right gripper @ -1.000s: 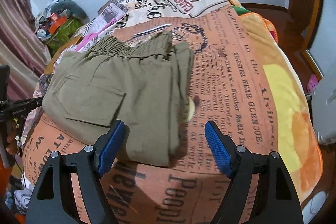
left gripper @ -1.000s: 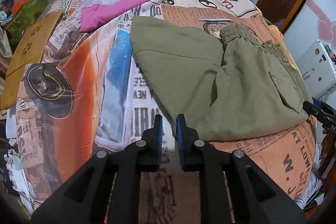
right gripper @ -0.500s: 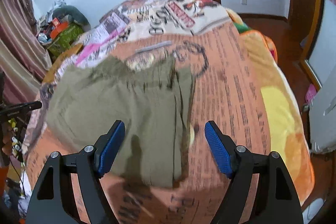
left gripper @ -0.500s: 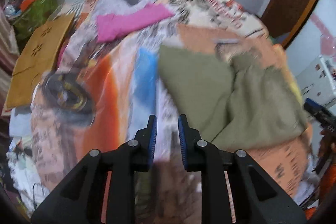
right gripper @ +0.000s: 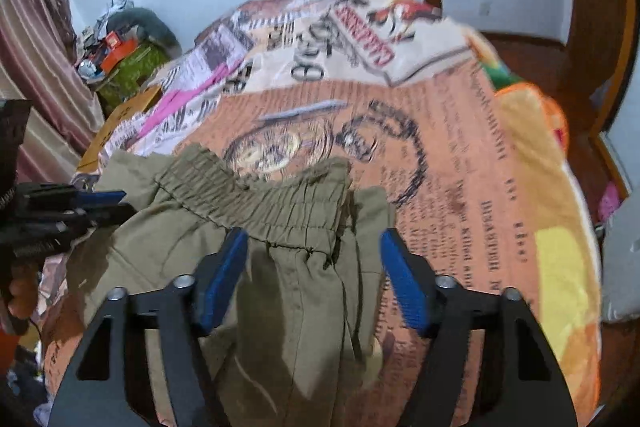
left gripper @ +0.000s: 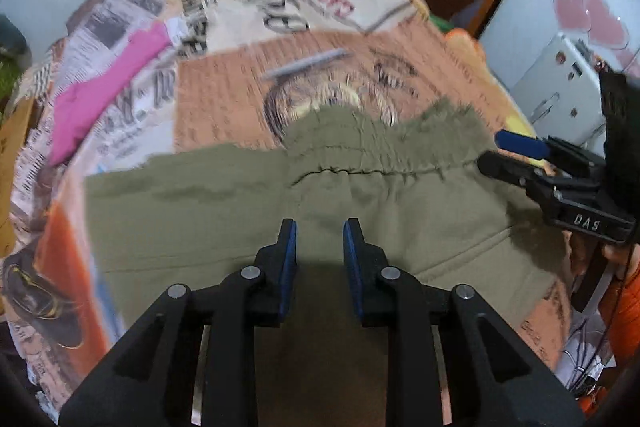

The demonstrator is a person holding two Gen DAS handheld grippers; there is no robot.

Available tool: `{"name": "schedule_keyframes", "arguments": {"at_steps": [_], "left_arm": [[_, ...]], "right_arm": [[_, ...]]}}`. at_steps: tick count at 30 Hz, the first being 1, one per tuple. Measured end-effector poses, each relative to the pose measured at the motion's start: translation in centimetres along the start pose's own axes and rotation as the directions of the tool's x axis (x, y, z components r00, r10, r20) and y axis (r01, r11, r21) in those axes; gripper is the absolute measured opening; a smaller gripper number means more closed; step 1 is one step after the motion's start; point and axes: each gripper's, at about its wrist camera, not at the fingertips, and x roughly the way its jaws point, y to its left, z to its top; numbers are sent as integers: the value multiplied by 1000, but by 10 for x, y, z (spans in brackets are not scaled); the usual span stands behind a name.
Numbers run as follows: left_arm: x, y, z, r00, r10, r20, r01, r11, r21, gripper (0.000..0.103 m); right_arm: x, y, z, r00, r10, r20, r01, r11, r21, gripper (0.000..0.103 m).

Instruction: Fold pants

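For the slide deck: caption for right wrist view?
Open right tongs poised over olive pants on the printed bedspread.

One pair of green pants (left gripper: 240, 219) lies on one bed (left gripper: 224, 99). One pink cloth (left gripper: 108, 87) sits far left. Two grippers: left gripper (left gripper: 316, 239), right gripper (right gripper: 312, 259).

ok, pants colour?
Olive green pants, plain, no pattern. Clearest in the right wrist view.

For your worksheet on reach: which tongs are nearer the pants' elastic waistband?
Right. The right tongs straddle the waistband; the left tongs sit further down the pants.
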Motion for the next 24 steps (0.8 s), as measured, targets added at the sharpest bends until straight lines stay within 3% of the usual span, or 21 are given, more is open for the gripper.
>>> {"name": "schedule_keyframes", "arguments": {"at_steps": [2,6,7,10,15,19,22,24], "left_arm": [[9,3,-4,1000,4,-13,-4,1000,-9,26],[11,0,-8,999,36,-7,-36,999,14,27],[11,0,-8,999,39,-8,-39,999,17,27],[15,-1,-9,999,39,-7,-39,999,15,28],[15,-3,-10,999,54,-3,-53,998,30,28],[1,20,-3,999,-17,-38,15,999,-52,29],[-16,41,-3,1000,-12,-17,10,996,-90,36],[-23,47,-9,1000,-4,-17,3,997,-83,41]], "right_arm": [[11,-2,-1,999,25,-30,-25,1000,-2,44],[10,4,-4,1000,23,-12,-24,997,-78,33],[7,5,-4,1000,8,5,-8,995,-98,24],[0,6,-2,999,3,40,2,992,-128,18],[14,7,-3,999,-44,28,48,986,-159,17],[13,4,1,999,-39,-4,38,990,-138,20],[6,3,4,999,-34,-41,31,995,-92,25],[-6,4,5,1000,-24,-3,23,997,-68,26]]}}
